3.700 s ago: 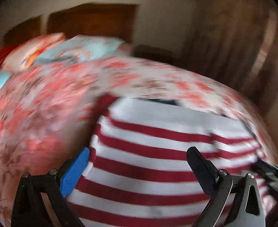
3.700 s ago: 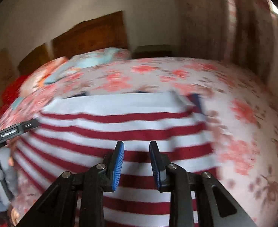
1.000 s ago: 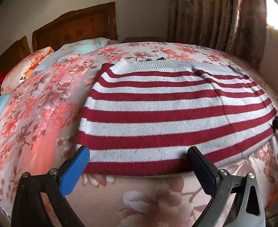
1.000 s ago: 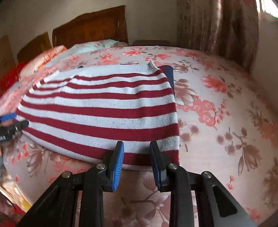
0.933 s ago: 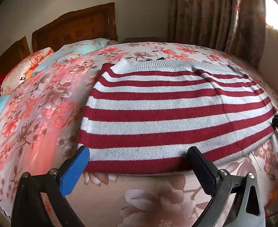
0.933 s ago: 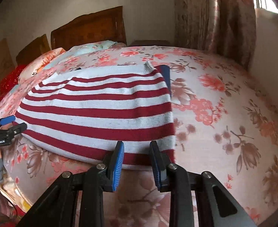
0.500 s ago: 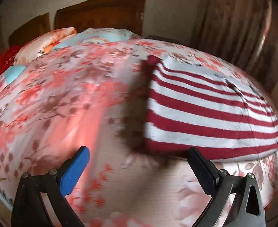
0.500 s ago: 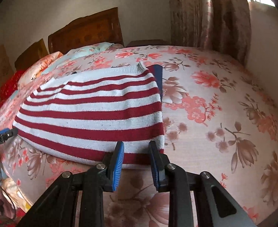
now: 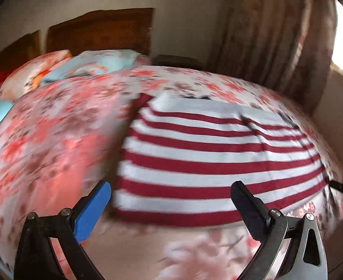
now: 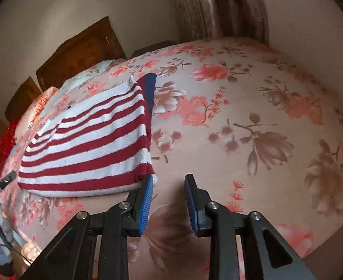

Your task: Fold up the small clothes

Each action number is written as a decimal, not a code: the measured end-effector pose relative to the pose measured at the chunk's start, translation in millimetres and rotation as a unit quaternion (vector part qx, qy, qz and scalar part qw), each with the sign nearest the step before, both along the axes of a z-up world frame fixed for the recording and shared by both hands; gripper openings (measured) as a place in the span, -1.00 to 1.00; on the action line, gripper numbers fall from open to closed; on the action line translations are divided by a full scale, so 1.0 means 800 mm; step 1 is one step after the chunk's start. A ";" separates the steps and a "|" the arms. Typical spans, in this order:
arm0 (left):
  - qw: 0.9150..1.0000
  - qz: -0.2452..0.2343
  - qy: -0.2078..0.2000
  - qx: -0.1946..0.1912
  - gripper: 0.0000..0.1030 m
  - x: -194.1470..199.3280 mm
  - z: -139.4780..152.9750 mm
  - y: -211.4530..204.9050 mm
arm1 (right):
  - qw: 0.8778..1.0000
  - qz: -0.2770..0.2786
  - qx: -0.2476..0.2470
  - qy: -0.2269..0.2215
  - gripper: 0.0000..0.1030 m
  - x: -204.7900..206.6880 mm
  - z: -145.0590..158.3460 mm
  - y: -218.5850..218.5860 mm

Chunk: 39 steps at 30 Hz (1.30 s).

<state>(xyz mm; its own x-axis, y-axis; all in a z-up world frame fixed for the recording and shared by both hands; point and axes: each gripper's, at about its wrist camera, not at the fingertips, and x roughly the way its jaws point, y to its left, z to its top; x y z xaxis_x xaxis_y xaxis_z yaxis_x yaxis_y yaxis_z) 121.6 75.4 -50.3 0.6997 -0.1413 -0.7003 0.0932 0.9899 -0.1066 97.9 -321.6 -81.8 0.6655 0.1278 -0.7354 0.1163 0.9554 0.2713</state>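
- Left gripper [image 9: 171,200]: spread wide, holding nothing, hovering over the near hem of the striped sweater [image 9: 213,156].
- Right gripper [image 10: 168,194]: jaws parted and opening, nothing between them, just off the sweater's near right corner, over bare floral bedspread [image 10: 253,116].
- Sweater folded flat on the bed, blue layer peeking out along the right edge.
- Versus a second ago: right gripper shifted off the hem, rolled sideways; left view now blurry.

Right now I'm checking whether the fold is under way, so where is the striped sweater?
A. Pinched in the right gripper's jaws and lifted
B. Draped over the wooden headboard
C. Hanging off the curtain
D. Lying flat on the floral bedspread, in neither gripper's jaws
D: the striped sweater lies flat on the floral bedspread, and both grippers' jaws hold nothing.
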 end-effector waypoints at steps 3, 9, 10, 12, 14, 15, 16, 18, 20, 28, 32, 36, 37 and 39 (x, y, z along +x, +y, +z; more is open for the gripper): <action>0.999 -0.021 0.009 0.030 1.00 0.012 -0.010 -0.029 | 0.998 0.015 0.057 0.004 -0.45 -0.003 -0.002 -0.008; 0.999 -0.023 0.030 0.030 1.00 0.022 -0.026 -0.035 | 0.994 0.038 0.105 0.018 -0.43 -0.011 -0.005 -0.005; 0.999 -0.021 0.032 0.025 1.00 0.024 -0.027 -0.034 | 0.993 0.044 0.108 0.018 -0.39 -0.011 -0.007 -0.001; 0.999 -0.021 0.038 0.023 1.00 0.026 -0.029 -0.032 | 0.994 0.047 0.101 0.006 -0.34 -0.004 -0.006 0.010; 0.999 -0.023 0.037 0.028 1.00 0.023 -0.031 -0.032 | 0.994 0.047 0.103 0.002 -0.23 0.005 -0.006 0.017; 0.998 -0.024 0.038 0.032 1.00 0.023 -0.032 -0.034 | 0.993 0.049 0.106 -0.003 -0.13 0.013 -0.006 0.021; 0.998 -0.025 0.038 0.036 1.00 0.023 -0.032 -0.036 | 0.993 0.049 0.107 -0.005 -0.04 0.018 -0.005 0.025; 0.998 -0.027 0.038 0.037 1.00 0.023 -0.033 -0.036 | 0.993 0.052 0.108 -0.007 0.03 0.027 -0.005 0.033; 0.998 -0.026 0.038 0.032 1.00 0.023 -0.033 -0.035 | 0.991 0.062 0.120 -0.007 0.03 0.027 -0.006 0.038; 0.998 -0.026 0.040 0.039 1.00 0.024 -0.035 -0.037 | 0.985 0.019 0.169 -0.022 -0.01 0.056 -0.011 0.022; 0.998 -0.025 0.039 0.040 1.00 0.025 -0.035 -0.037 | 0.987 0.021 0.160 -0.016 -0.04 0.084 -0.008 0.035; 0.998 -0.022 0.038 0.042 1.00 0.024 -0.035 -0.036 | 0.987 0.003 0.161 -0.027 -0.84 0.072 -0.024 0.035; 0.998 -0.022 0.038 0.043 1.00 0.023 -0.035 -0.036 | 0.981 -0.004 0.190 -0.032 -0.86 0.066 -0.032 0.026; 0.998 -0.021 0.037 0.048 1.00 0.021 -0.035 -0.038 | 0.973 -0.017 0.228 -0.037 -0.87 0.055 -0.039 0.011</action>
<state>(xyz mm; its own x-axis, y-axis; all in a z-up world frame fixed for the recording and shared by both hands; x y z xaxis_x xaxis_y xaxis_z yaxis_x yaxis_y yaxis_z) 138.6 45.3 -78.0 0.6411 -0.0987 -0.7611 0.1303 0.9913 -0.0188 141.7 -312.6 -113.1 0.7236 0.4067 -0.5577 0.1108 0.7291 0.6754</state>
